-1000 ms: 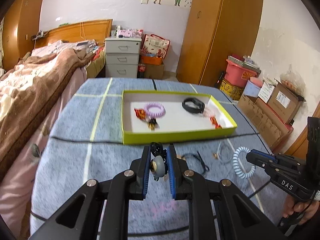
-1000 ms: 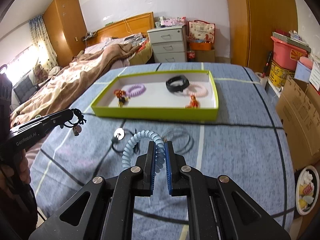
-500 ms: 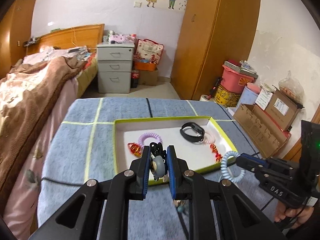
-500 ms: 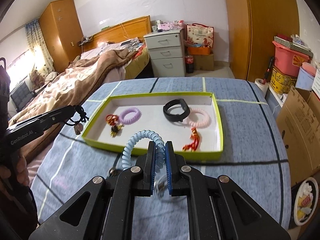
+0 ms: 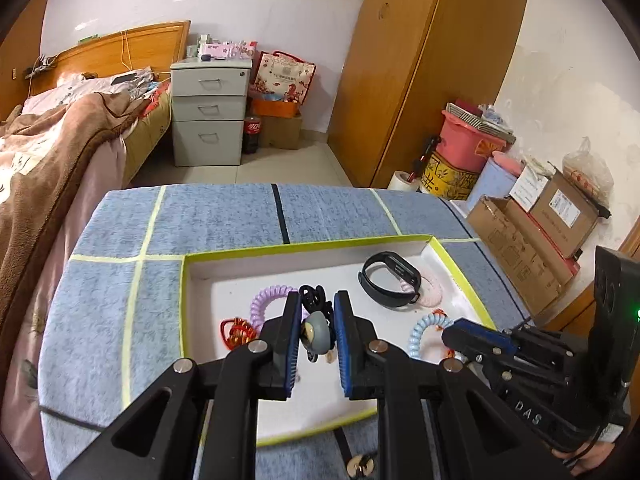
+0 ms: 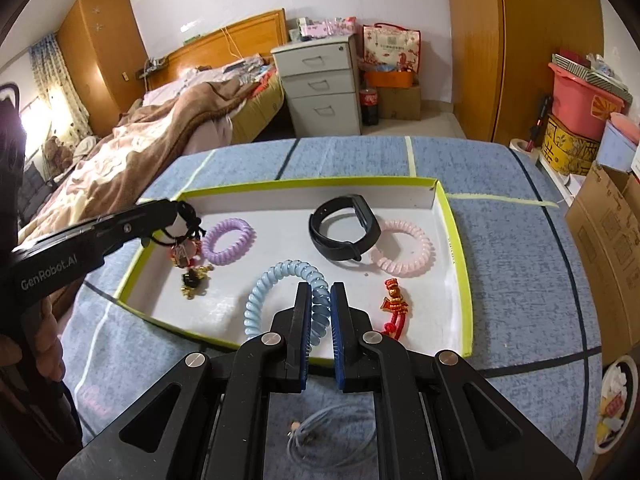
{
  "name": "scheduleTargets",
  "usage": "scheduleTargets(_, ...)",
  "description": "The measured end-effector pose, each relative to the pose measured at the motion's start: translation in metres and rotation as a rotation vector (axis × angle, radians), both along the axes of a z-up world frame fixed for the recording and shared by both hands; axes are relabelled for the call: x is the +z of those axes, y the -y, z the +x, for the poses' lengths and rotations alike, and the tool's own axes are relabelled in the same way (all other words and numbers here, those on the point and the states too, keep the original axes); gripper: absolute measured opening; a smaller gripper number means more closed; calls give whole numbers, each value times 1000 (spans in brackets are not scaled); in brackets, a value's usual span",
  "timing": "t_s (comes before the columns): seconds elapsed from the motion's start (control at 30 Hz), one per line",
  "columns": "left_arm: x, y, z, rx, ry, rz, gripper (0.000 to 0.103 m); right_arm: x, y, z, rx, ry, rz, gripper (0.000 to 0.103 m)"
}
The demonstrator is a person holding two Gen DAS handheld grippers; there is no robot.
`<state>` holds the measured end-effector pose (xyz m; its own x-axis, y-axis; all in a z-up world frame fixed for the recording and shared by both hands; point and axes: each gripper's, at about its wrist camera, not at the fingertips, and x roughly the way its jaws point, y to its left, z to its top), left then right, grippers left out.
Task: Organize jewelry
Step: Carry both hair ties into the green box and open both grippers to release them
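Note:
A white tray with a lime-green rim (image 6: 456, 248) (image 5: 452, 264) sits on the blue cloth. My left gripper (image 5: 316, 320) is shut on a black cord with a grey round pendant (image 5: 314, 334) and holds it over the tray's left part. My right gripper (image 6: 320, 300) is shut on a light-blue spiral band (image 6: 276, 280) above the tray's front middle. In the tray lie a purple spiral band (image 6: 228, 240), a black wristband (image 6: 344, 232), a pink spiral band (image 6: 404, 248) and a red knot charm (image 6: 394, 304).
A thin grey cord (image 6: 332, 436) and a small round metal piece (image 5: 360, 466) lie on the cloth in front of the tray. A bed (image 6: 160, 140) stands to the left, cardboard boxes (image 6: 608, 232) to the right, a grey drawer unit (image 6: 320, 84) behind.
Both grippers have moved forward from the cloth in front of the tray to over the tray, each carrying its item. The tray now fills the lower views.

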<state>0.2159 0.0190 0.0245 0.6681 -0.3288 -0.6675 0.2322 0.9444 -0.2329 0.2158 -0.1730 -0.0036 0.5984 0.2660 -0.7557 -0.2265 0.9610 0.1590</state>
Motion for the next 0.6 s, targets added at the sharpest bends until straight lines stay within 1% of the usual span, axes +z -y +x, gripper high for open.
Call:
scheduleTargets(0.17, -10, 11, 14, -22, -29, 8, 17, -9, -2, 8, 0, -22, -19, 10)
scheduleTargets(0.27, -16, 17, 21, -31, -30, 15, 17, -11, -3, 9, 3, -25, -34, 10)
scheduleTargets(0.37, -24, 23, 27, -65, -54, 0, 17, -15, -5, 10, 5, -39, -39, 10)
scheduleTargets(0.47, -30, 30, 28, -59, -56, 53, 17, -18, -7, 10, 10, -43, -46, 10)
scheduleTargets(0.6, -35, 31, 30, -53, -84, 63, 17, -20, -8, 10, 4, -40, -75, 10)
